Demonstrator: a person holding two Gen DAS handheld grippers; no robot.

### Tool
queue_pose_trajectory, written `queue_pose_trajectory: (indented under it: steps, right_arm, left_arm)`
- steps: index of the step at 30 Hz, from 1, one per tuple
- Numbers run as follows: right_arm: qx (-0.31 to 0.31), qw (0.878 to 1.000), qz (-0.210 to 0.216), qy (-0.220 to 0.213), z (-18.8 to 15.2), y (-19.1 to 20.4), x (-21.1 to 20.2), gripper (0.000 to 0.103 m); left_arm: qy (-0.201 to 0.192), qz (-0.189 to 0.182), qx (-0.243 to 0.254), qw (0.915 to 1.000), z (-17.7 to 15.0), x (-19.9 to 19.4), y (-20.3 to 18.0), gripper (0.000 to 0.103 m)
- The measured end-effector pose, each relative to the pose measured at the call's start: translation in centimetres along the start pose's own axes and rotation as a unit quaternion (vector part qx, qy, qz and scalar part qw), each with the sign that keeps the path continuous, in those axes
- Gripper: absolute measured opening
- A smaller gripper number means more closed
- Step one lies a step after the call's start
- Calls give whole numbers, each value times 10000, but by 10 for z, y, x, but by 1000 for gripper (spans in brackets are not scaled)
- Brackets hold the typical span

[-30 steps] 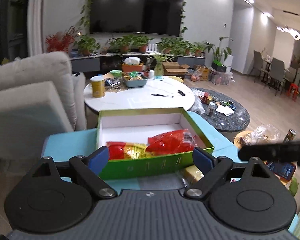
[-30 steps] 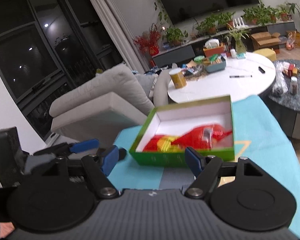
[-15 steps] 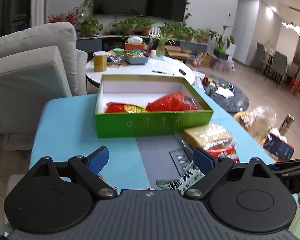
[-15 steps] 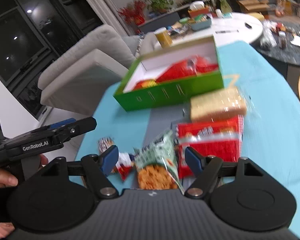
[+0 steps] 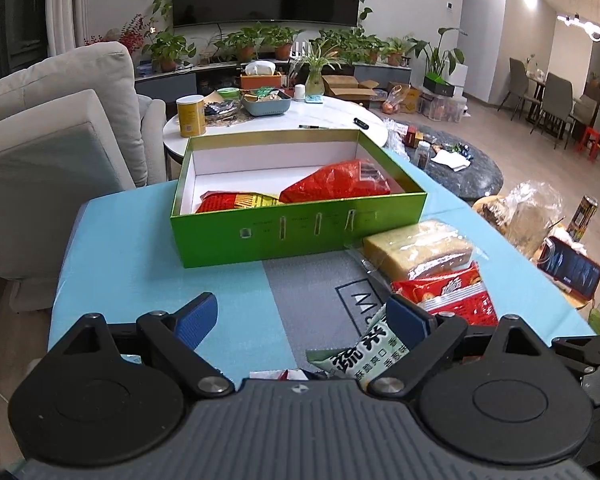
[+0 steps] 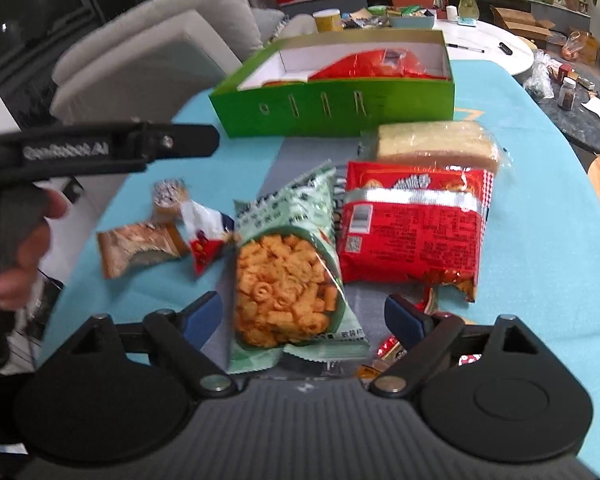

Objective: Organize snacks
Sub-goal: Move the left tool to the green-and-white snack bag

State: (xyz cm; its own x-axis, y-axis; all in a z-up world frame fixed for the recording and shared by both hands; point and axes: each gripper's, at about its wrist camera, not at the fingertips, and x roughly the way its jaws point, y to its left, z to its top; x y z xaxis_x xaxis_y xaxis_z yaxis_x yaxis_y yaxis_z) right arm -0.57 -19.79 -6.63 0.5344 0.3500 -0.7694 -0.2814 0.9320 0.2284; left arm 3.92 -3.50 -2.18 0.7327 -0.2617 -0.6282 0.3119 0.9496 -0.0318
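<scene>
A green box with white inside stands on the blue table and holds two red snack bags. In front of it lie a wrapped yellow cake, a red snack packet, a green bag of orange rings and small wrapped snacks. My right gripper is open, its fingers either side of the green bag's lower end. My left gripper is open and empty above the table's near part; it also shows at the left of the right wrist view.
A grey sofa stands to the left. A white round table with a yellow can and a tray is behind the box. A dark round table and a phone are on the right.
Both grippers have pulled back from the box toward the near table edge. The right gripper has tilted down over the loose snacks, and the green bag now lies between its fingers.
</scene>
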Motion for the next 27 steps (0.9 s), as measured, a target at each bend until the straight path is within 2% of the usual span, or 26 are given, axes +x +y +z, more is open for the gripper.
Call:
queue_pose_trajectory:
  steps: [5,14,24,27]
  right_arm:
    - [-128,9997,-173,124,-6,-14,2,82]
    - [579,9973,-385,-248,-2,-60,-12,82]
    - [1179,9924,88,-340,7,-61,-17,81]
    - [1293,9908,355,-166,6,-59,-18,76]
  left_arm:
    - [84,29,-40,10000,-2,7,3,90]
    - [340,-268,103,9990,-10,22,-3,90]
    - [521,-548,472,9960,-7,41,-14,90]
    - [622,-676,475,9946,-8,48,-15,85]
